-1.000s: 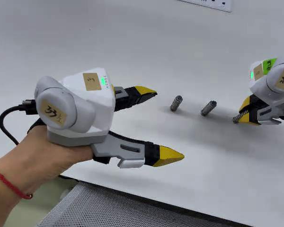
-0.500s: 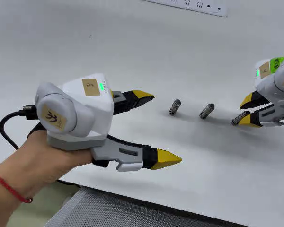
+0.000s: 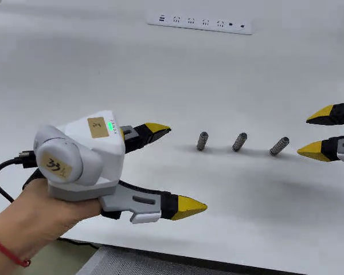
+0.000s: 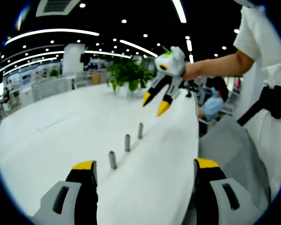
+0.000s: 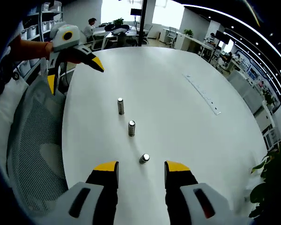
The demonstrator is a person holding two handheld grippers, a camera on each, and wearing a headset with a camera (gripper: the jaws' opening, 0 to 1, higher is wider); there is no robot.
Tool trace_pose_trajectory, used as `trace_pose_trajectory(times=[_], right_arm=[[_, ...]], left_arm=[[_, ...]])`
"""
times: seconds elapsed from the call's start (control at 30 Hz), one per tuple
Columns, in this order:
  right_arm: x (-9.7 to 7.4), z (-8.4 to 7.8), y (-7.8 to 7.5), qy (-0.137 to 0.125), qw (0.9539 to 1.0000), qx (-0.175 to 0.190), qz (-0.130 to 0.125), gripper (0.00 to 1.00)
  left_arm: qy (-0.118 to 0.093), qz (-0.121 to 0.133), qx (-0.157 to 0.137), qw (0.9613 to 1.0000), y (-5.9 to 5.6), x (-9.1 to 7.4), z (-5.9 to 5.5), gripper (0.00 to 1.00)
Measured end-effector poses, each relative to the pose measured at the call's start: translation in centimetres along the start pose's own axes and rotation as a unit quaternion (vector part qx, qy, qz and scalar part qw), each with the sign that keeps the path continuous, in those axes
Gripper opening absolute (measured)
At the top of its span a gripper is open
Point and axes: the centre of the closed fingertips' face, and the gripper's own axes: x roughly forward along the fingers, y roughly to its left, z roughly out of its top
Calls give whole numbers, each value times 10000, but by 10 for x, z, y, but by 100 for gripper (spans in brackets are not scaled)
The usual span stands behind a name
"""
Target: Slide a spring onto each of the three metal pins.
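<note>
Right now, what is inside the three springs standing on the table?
The three springs are coiled from top down to the white table, so any pin inside is covered. In the right gripper view their tops look pale and round, too small to identify.

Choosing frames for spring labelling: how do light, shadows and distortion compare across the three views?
Head view: soft even light, springs sharp, faint shadows on the white table, no bending. Left gripper view: fisheye curves the table, dark ceiling with glaring strip lights, springs small. Right gripper view: same curving, windows blown out at the top, springs clear.
</note>
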Motion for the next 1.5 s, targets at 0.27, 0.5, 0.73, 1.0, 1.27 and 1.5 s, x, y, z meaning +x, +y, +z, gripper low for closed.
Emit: trace_pose_trajectory(times=[0.27, 0.5, 0.73, 1.0, 1.27, 1.5], right_arm=[[-28, -14, 12, -902, 9924, 762, -355, 53], [-33, -36, 37, -1283, 9840, 1134, -485, 71], [-40, -45, 53, -1689, 9727, 1497, -542, 81], [-38, -53, 66, -1872, 9671, 1652, -496, 91], [-36, -60, 71, -1864, 9647, 1792, -508, 92], [-36, -59, 73, -1902, 9635, 1815, -508, 92]], left_arm=[[180, 77, 59, 9998, 1, -7, -4, 91], [234, 185, 95, 9995, 2, -11, -7, 99], [403, 232, 169, 9988, 2, -10, -18, 100], [387, 293, 129, 9987, 3, -5, -23, 100], [416, 325, 90, 9986, 5, -3, -28, 100], [428, 330, 30, 9985, 4, -2, -31, 100]])
